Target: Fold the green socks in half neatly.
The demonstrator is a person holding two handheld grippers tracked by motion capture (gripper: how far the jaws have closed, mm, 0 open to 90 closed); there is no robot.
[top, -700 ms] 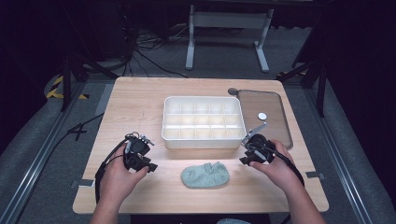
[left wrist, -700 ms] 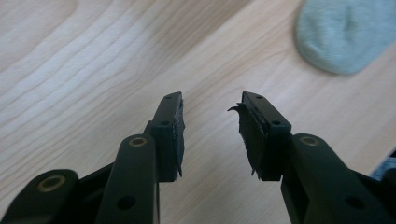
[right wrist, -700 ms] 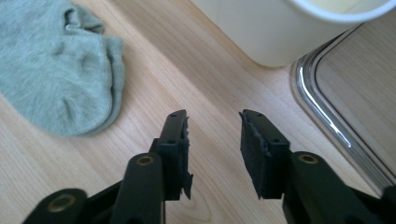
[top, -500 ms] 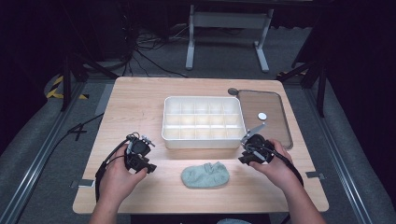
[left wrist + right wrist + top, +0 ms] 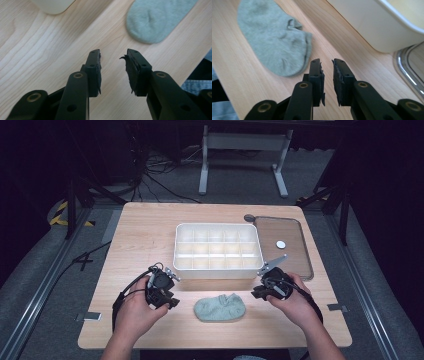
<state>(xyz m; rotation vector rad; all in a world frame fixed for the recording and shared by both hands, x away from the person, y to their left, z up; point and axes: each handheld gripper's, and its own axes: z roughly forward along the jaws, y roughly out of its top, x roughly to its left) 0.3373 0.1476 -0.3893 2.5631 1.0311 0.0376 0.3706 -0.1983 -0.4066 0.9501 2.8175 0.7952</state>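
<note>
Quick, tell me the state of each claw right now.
Left claw: open, holding nothing, near the sock.
Right claw: open by a narrow gap, holding nothing, beside the sock.

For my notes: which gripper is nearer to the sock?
Right. The right gripper sits just off the sock; the left gripper is farther away.

Left gripper [image 5: 113, 65] jaws parted; right gripper [image 5: 327, 72] jaws narrowly apart (both hand-held, empty).

Pale wooden table [image 5: 140, 230] on grey carpet [image 5: 45, 285], dark room behind, cables [image 5: 155, 175] and a metal stand [image 5: 242, 142] beyond.
</note>
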